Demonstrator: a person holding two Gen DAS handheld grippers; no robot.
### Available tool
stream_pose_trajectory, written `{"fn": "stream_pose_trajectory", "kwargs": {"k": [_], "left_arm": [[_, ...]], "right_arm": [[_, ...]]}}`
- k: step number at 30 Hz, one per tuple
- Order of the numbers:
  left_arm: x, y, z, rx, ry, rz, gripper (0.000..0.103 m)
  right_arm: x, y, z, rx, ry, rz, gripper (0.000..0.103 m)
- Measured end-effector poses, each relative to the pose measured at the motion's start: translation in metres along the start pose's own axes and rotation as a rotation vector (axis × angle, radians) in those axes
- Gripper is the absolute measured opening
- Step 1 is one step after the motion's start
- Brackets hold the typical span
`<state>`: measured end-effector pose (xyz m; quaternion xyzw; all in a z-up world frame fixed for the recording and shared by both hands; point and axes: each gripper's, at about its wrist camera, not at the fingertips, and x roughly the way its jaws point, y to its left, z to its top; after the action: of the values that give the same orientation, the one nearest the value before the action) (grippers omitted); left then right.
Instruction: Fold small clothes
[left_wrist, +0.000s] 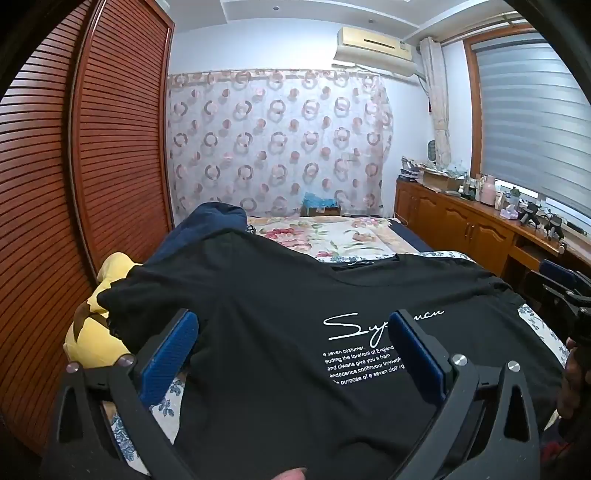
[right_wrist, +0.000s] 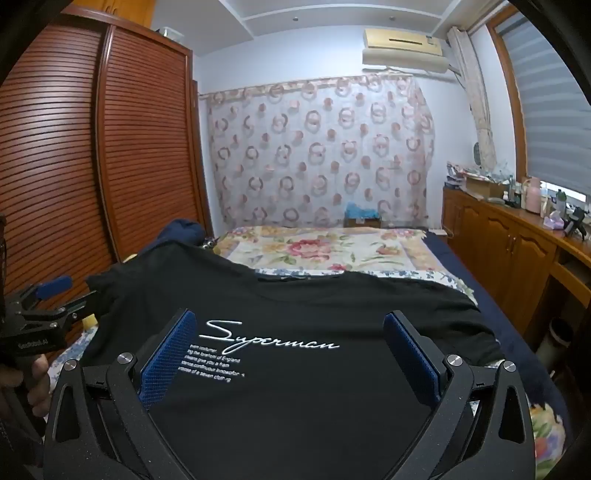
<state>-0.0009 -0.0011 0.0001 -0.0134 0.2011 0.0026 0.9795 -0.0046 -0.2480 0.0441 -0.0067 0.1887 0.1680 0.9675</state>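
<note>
Both claws, left (left_wrist: 295, 345) and right (right_wrist: 291, 345), gape wide, tilted down over the black T-shirt (right_wrist: 295, 398)

**Materials and Surface Finish, Both Wrist Views**

I am seeing a black T-shirt (right_wrist: 314, 406) of matt knit cloth, its white lettering (right_wrist: 269, 338) looking smooth and printed flat. The left gripper (left_wrist: 295, 354) and right gripper (right_wrist: 291, 356) are showing matt, finely grained black plastic frames, with bright polished metal pins (right_wrist: 453, 359) at the pivots. Their blue pads (right_wrist: 168, 358) are showing a rough, cross-hatched texture. The wardrobe doors (right_wrist: 55, 166) are reading as slatted, semi-gloss reddish wood; the sideboard (right_wrist: 498, 251) is showing glossier varnished wood. The bed cover (right_wrist: 314, 251) is appearing as soft floral cloth, the curtain (right_wrist: 317, 147) as thin sheer fabric, the yellow plush (left_wrist: 92, 343) as soft cloth.
</note>
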Motion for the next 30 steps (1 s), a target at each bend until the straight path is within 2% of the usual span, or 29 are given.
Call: {"fn": "stream_pose_trajectory", "kwargs": {"k": [30], "left_arm": [[-0.007, -0.003, 0.006, 0.004, -0.009, 0.016, 0.103]], "right_arm": [[0.0, -0.002, -0.001, 0.012, 0.004, 0.0, 0.103]]}}
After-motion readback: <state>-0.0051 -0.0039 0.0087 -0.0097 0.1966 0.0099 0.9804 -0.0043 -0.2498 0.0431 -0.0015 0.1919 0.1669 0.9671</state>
